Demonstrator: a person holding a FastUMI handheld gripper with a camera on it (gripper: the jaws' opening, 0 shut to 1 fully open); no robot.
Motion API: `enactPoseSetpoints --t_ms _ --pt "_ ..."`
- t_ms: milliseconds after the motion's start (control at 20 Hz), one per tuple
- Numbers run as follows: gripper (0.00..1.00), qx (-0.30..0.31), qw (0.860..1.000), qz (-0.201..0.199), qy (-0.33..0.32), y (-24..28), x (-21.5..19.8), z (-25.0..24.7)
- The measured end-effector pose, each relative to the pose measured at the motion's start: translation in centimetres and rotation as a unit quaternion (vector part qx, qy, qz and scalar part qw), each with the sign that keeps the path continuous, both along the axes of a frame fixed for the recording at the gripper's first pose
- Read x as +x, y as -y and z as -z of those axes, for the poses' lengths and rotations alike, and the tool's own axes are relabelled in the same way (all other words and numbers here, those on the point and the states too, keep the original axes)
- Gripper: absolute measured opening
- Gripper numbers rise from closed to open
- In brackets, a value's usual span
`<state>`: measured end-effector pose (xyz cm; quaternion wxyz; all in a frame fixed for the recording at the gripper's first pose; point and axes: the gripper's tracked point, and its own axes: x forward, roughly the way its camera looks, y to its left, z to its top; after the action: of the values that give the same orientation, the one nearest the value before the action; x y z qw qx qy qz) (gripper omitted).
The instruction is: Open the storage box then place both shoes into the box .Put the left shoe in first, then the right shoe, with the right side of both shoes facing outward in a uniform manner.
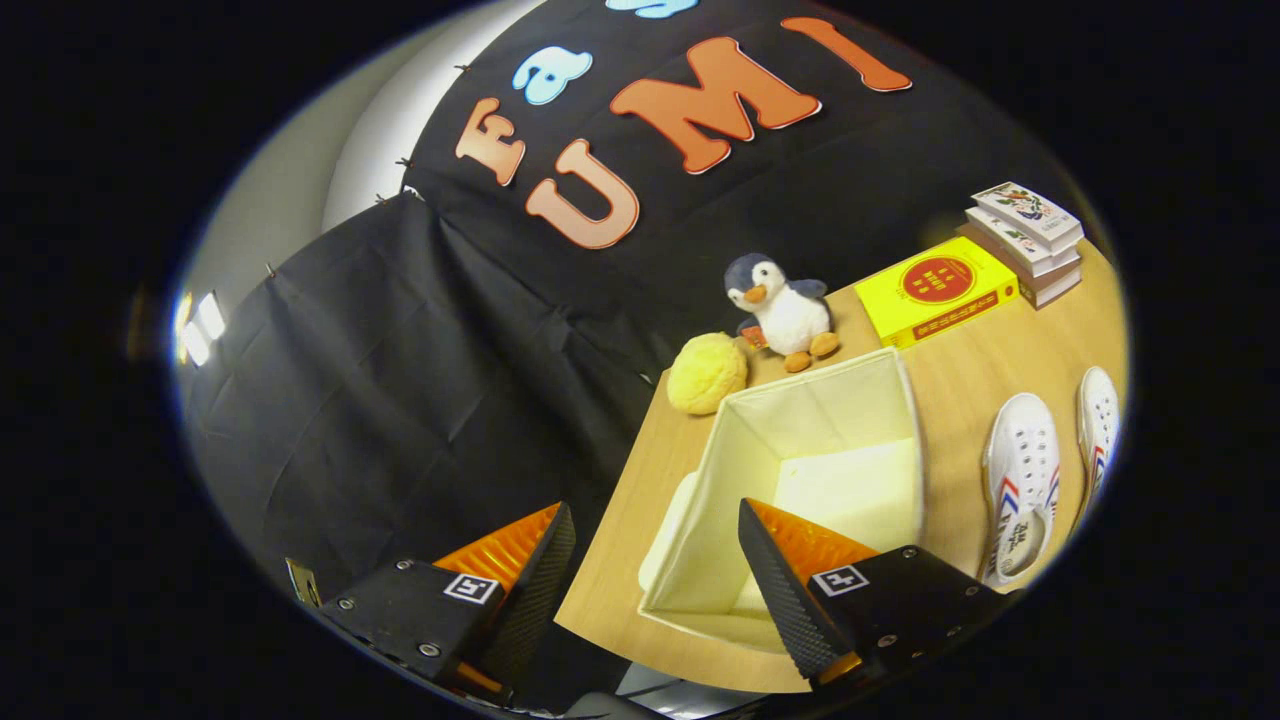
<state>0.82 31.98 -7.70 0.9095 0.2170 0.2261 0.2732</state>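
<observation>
**Box open, shoes yet to be picked up**

Nearest the camera, the gripper [655,580] holds nothing, its two fingers spread wide apart. Its right finger [790,590] hangs over the near rim of the storage box [800,420], which stands open and looks empty on the wooden table [620,540]. Just beside the box, off to the right, the two white shoes [1020,480] lie side by side, untouched. Beyond the box sit a yellow ball [706,373] and a toy penguin [785,312], then a yellow book [940,290] and a stack of books [1028,240]. Opening seems done; next, I judge, the gripper must swing right and grasp the left shoe, though I cannot tell which one that is.
</observation>
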Motion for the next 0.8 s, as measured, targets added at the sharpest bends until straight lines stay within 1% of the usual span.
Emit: enactPoseSetpoints --t_ms 150,300,500,600,700,750,800 --pt "0.98 -0.027 0.997 0.066 0.009 6.4 1.7 0.1" --pt "0.98 -0.033 0.992 0.124 0.005 12.2 2.4 0.5" --pt "0.97 -0.062 0.980 0.190 -0.021 18.7 3.0 3.7" --pt "0.96 -0.088 0.973 0.210 -0.037 21.1 3.2 6.1" --pt "0.94 -0.118 0.966 0.221 -0.057 22.8 3.4 8.5" --pt "0.92 -0.131 0.964 0.222 -0.067 23.4 3.4 9.7" --pt "0.86 -0.148 0.961 0.221 -0.078 23.9 3.5 11.1"
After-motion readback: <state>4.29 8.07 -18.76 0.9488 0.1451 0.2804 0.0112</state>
